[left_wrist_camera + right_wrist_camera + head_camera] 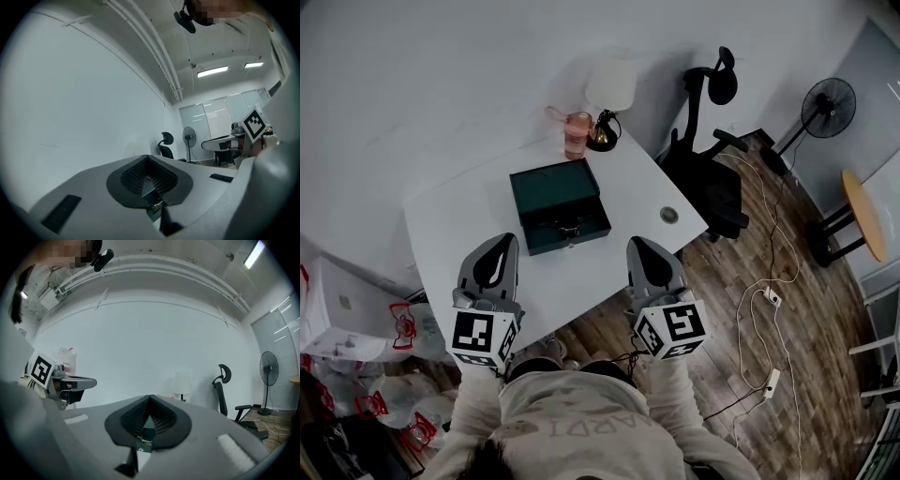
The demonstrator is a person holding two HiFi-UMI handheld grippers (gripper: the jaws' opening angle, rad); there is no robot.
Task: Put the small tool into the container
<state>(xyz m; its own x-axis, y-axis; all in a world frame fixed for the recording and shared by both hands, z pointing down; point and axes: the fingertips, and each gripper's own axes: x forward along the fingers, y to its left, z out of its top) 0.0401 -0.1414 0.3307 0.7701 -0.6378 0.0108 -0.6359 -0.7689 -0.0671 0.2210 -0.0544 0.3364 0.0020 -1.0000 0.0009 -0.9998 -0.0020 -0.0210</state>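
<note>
A dark green box (560, 203) lies on the white table (459, 220), lid down, its metal latch (570, 230) facing me. No small tool shows in any view. My left gripper (507, 241) hovers over the table's near edge, left of the box, jaws together and empty. My right gripper (635, 245) hangs at the near edge on the box's right, also shut on nothing. In the left gripper view the pads (136, 176) meet, and a sliver of the box (150, 188) shows below them. The right gripper view shows the same: touching pads (161, 420) and the box's latch (143, 442).
A pink cup (577, 134) and a small lamp (609, 89) stand at the table's far edge. A cable hole (669, 215) sits near the right corner. A black office chair (705, 178), a fan (827, 105) and floor cables (769, 298) are to the right; bags (356, 394) lie at left.
</note>
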